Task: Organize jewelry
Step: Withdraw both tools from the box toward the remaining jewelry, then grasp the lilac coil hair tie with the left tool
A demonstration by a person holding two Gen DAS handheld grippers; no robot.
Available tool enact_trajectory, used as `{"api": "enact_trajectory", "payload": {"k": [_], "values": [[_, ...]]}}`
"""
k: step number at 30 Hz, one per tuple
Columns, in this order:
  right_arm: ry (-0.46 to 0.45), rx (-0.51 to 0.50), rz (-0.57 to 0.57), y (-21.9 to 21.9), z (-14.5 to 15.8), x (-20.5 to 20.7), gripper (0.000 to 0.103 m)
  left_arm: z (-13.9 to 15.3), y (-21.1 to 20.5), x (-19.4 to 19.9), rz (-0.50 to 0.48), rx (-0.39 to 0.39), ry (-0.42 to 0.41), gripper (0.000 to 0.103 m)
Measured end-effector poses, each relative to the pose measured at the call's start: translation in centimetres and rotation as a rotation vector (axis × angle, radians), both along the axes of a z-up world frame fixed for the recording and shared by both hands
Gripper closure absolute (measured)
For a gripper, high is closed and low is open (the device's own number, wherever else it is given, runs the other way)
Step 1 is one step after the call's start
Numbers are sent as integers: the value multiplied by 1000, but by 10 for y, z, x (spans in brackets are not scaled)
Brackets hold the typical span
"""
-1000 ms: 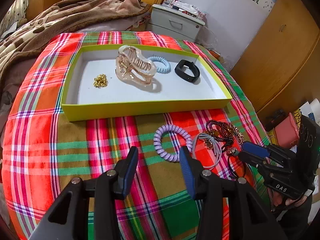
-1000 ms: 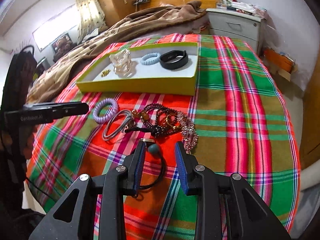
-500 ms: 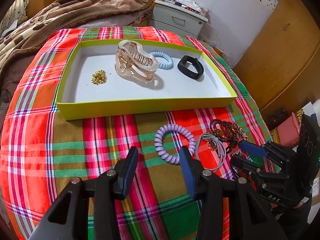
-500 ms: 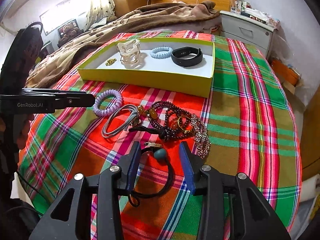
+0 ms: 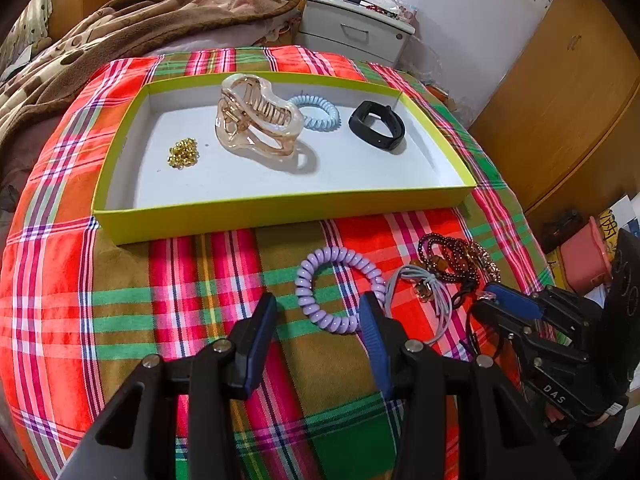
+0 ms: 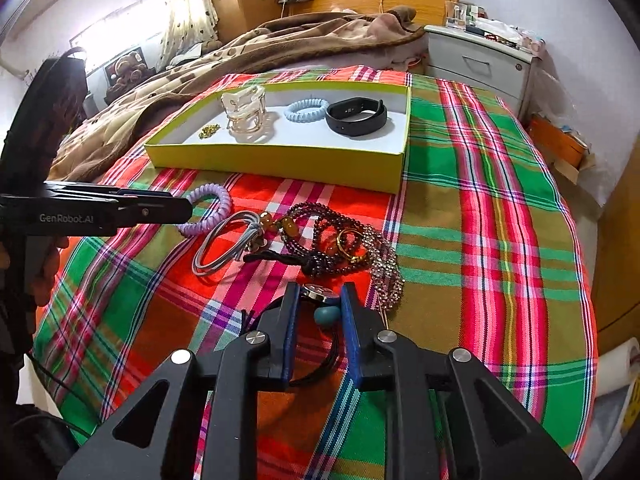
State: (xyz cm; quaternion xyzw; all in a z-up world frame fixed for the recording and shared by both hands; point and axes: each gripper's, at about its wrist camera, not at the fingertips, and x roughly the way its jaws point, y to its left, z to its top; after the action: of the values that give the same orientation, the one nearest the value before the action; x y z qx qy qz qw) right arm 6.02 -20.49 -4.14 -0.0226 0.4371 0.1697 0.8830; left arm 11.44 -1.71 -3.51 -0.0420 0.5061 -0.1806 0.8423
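Teal marks the bead (image 6: 327,315) lying between the blue pads of the right claw (image 6: 319,312), with a metal disc (image 6: 320,292) just ahead of it and a black cord (image 6: 320,368) looping back under the fingers. The jaws are closing on this cord piece; whether the pads already press it cannot be told, since a sliver of gap shows beside the bead. The piece's long axis runs along the fingers, from disc back to cord loop, so the pads meet it across its narrow width. Just beyond the bead sits the tangle of dark beads (image 6: 332,236) and a sparkly strand (image 6: 386,264), close enough that a lift could snag them. Left of that tangle lie grey elastic ties (image 6: 224,248), then a lilac coil (image 6: 208,212). The left claw (image 5: 318,340) hangs with its jaws wide apart and nothing between them, its tips near the coil, so it is the nearer hand for that item. Beyond the tangle stands the yellow tray (image 6: 280,160) on the plaid cloth (image 6: 500,220), holding gold bits (image 6: 209,131), a clear hair clip (image 6: 244,114), a blue coil (image 6: 306,110) and a black band (image 6: 356,117). The bead piece must travel straight ahead, over the tangle, into that tray.
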Motion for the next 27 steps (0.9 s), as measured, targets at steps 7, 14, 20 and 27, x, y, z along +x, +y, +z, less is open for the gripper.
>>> {"api": "enact_trajectory", "payload": {"k": [7, 14, 20, 27], "values": [[-27, 46, -54, -14, 5, -5, 82, -1, -10, 2, -9, 68, -19, 58], [-38, 83, -82, -23, 10, -10, 82, -2, -21, 7, -15, 141, -49, 58], [-45, 99, -85, -25, 11, -11, 82, -4, -30, 5, -24, 225, -90, 60], [-47, 108, -93, -27, 12, -11, 82, -3, -27, 6, -13, 224, -102, 90]]}}
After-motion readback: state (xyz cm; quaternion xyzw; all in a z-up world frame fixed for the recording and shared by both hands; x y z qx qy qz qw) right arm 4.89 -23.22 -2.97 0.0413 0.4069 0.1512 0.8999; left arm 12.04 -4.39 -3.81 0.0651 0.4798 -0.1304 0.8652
